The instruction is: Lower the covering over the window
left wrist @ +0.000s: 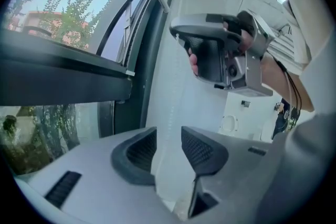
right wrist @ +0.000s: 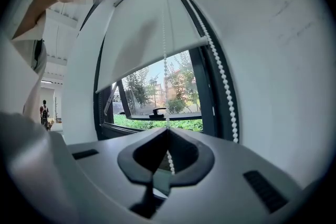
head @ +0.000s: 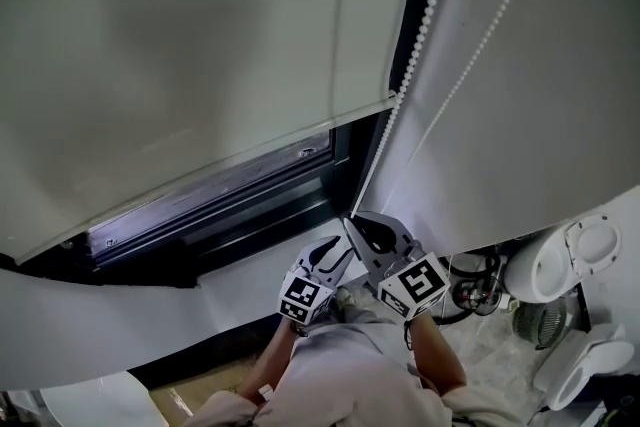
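The white fabric roller blind (head: 190, 45) filled the upper left of the head view. Its lower edge hung low over the dark-framed window (head: 220, 195), and a strip of glass showed beneath it. At lower centre the right tool (right wrist: 168, 136) was clenched on the white bead chain (right wrist: 166, 68), which ran up beside the blind's right edge. Just left of it the left tool (left wrist: 169, 145) stood released, its jaws apart. The chain showed faintly between them, unpinched.

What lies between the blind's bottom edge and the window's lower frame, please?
Uncovered glass, with the bead chain hanging across it into the shut right claw; the right gripper view shows it.
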